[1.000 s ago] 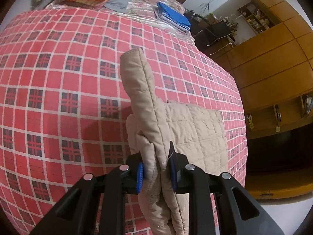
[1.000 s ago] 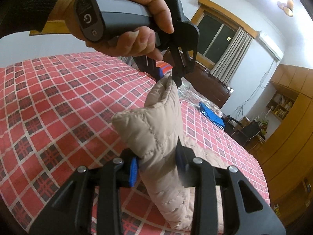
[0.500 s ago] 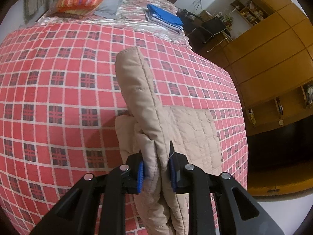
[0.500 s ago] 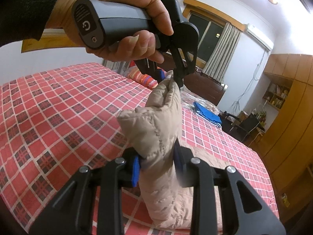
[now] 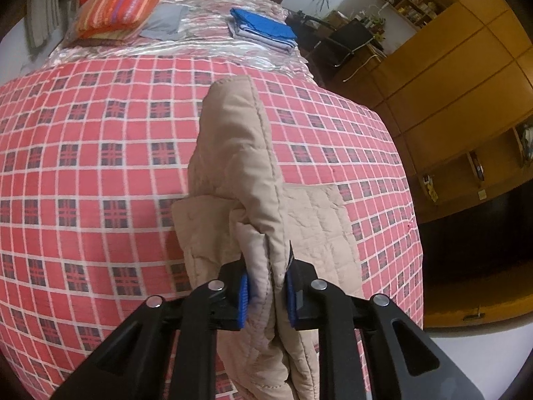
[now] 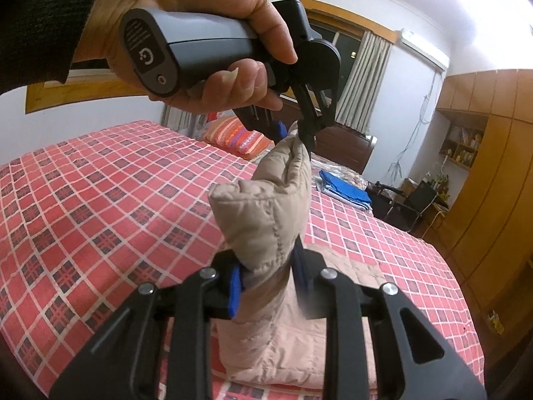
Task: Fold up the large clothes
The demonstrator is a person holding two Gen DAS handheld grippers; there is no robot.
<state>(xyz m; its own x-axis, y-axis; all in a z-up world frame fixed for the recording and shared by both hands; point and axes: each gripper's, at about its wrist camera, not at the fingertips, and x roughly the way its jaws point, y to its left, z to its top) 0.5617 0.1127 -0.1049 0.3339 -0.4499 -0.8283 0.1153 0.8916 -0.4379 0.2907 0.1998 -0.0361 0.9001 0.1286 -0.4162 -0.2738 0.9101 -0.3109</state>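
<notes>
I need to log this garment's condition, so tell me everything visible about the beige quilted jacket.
The beige quilted jacket looks like soft padded fabric with stitched seams and a sewn edge. Part lies flat on the red checked bedspread; a thick folded edge is lifted off the bed. The left gripper is clamped on one end of that edge, and the right gripper on the other, blue pads pressing the cloth. No zip or label shows.

Checked bed [image 5: 83,173], wooden wardrobe [image 5: 466,83], curtained window [image 6: 353,56]

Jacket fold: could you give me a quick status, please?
Left gripper, right gripper both shut on jacket. Edge lifted off bed. Nothing in the way.
</notes>
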